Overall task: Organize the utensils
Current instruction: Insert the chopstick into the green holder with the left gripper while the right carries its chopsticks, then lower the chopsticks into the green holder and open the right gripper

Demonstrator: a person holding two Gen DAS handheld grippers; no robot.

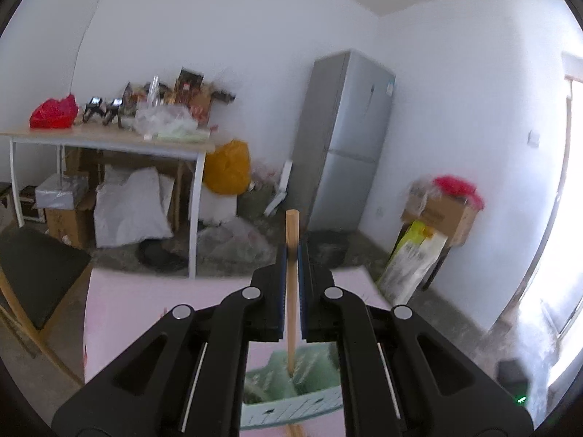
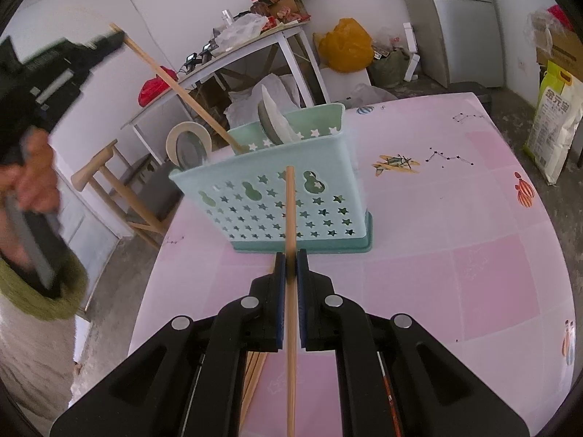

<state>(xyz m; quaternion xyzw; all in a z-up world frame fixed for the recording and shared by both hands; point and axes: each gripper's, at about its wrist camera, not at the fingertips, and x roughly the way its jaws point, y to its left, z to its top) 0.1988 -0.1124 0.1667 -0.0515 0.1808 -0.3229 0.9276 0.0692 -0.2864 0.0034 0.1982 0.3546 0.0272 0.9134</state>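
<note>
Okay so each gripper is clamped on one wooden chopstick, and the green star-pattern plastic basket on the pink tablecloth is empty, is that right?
Not quite: the green star-pattern plastic basket is not empty. The right wrist view shows a grey-and-white dish standing in it. Each gripper, left and right, does clamp a wooden chopstick.

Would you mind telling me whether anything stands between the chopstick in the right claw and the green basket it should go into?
Nothing visible does. The chopstick in the right claw points at the basket across bare pink tablecloth. Inside, bowls and the left claw's chopstick occupy the far compartments.
</note>
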